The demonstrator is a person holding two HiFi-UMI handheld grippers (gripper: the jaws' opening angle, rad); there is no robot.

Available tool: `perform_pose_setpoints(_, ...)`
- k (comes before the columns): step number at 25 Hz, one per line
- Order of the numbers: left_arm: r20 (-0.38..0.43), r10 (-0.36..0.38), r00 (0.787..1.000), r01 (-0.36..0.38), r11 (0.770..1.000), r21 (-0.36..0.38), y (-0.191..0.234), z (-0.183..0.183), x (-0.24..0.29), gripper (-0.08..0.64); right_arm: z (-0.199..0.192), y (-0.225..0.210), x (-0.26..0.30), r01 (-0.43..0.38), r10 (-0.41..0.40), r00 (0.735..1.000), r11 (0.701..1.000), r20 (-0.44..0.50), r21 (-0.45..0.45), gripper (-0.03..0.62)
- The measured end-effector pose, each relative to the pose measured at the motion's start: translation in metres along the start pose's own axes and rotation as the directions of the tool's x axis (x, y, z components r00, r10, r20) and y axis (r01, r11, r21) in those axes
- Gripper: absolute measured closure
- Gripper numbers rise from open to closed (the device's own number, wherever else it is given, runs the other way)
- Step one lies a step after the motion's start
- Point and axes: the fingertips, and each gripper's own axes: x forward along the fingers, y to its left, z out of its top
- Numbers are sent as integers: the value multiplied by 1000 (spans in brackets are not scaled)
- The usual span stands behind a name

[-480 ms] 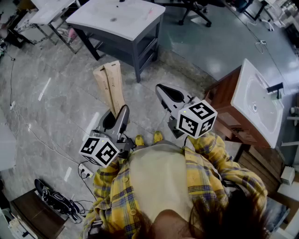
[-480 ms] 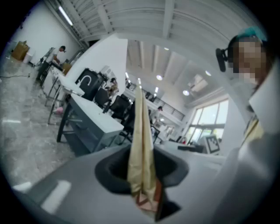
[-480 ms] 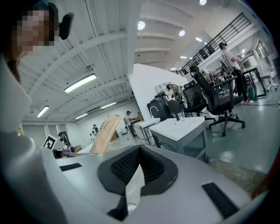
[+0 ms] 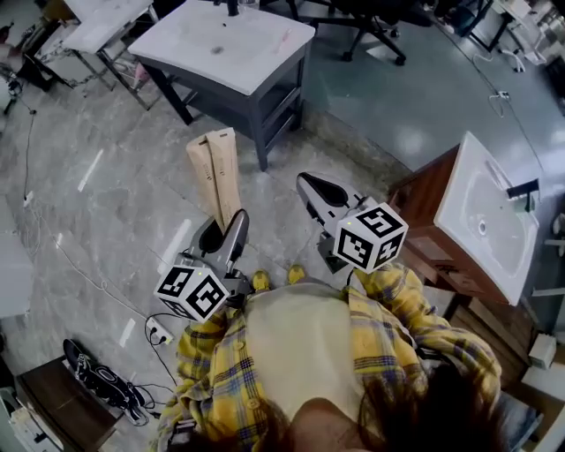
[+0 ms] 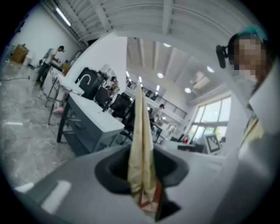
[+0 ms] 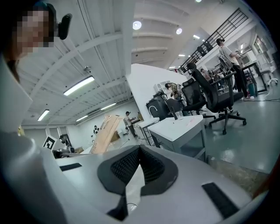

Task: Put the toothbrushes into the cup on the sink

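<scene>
We stand on the grey marbled floor (image 4: 97,177), holding both tools low in front of our yellow checked shirt (image 4: 216,371). The left hand-held gripper (image 4: 233,219) is closed on a long tan flat piece (image 4: 217,172). From above it looks like two cardboard strips lying side by side, and it reaches forward from the jaws. In the left gripper view it rises edge-on out of the dark pads. The right hand-held gripper (image 6: 139,152) holds nothing: its ribbed pads meet in a closed seam. It sits just right of the left one, apart from it.

Ahead of us stands the sink (image 4: 252,53), a white surface on a dark grey frame, with a dark tap (image 4: 232,7) at its far edge. In the right gripper view, the cup (image 6: 177,115) stands upright on that surface, just beside the tap and well apart from both tools. We cannot make out the toothbrushes at this size.

A second basin on a wooden cabinet (image 4: 424,212) stands close on our right. Black office chairs (image 6: 218,98) stand beyond the sink.
</scene>
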Motion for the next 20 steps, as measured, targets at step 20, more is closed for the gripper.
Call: perform_pose_setpoints(20,-17,44,999,-44,999,16,-11,-5,50,448,3,-43,-2,-48,49,998,998,-37,34,580)
